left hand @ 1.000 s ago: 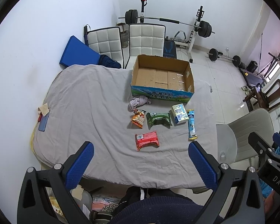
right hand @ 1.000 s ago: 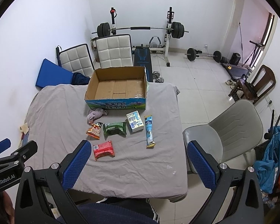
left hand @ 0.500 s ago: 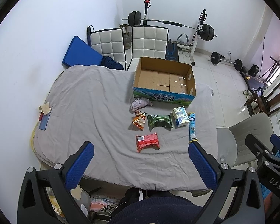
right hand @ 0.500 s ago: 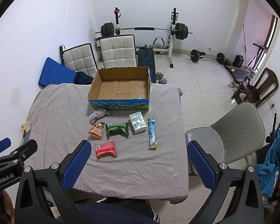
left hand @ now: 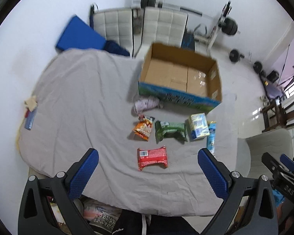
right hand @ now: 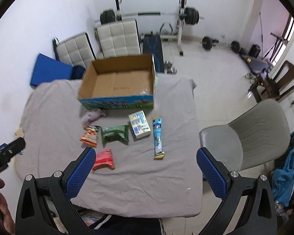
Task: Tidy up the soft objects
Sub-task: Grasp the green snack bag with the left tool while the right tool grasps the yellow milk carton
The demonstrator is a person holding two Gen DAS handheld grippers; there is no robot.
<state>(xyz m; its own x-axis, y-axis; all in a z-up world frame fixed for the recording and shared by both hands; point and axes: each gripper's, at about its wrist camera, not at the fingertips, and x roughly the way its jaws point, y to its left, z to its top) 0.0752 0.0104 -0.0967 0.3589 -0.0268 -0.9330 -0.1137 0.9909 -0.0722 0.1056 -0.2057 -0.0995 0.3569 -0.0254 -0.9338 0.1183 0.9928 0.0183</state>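
Note:
An empty cardboard box [left hand: 179, 76] [right hand: 118, 83] stands on the grey-sheeted table [left hand: 78, 101] [right hand: 143, 176]. In front of it lie a pale crumpled cloth [left hand: 146, 104] [right hand: 93, 115], an orange snack bag [left hand: 143, 129] [right hand: 89, 136], a green pack [left hand: 170, 131] [right hand: 115, 135], a white and blue tissue pack [left hand: 199, 126] [right hand: 139, 125], a long blue tube pack [left hand: 211, 137] [right hand: 158, 137] and a red pack [left hand: 152, 157] [right hand: 104, 159]. My left gripper [left hand: 147, 168] hovers open above the near table edge, close to the red pack. My right gripper [right hand: 145, 166] is open too, empty.
Two white padded chairs [right hand: 117, 37] and a blue mat [left hand: 78, 36] stand behind the table. A grey chair [right hand: 254, 133] sits at its right side. Weight equipment [right hand: 154, 15] lines the far wall. A small card and blue item [left hand: 30, 113] lie at the table's left edge.
Both grippers have moved forward and lower toward the table, so the box and packs look larger. Both stay open. Nothing on the table has shifted.

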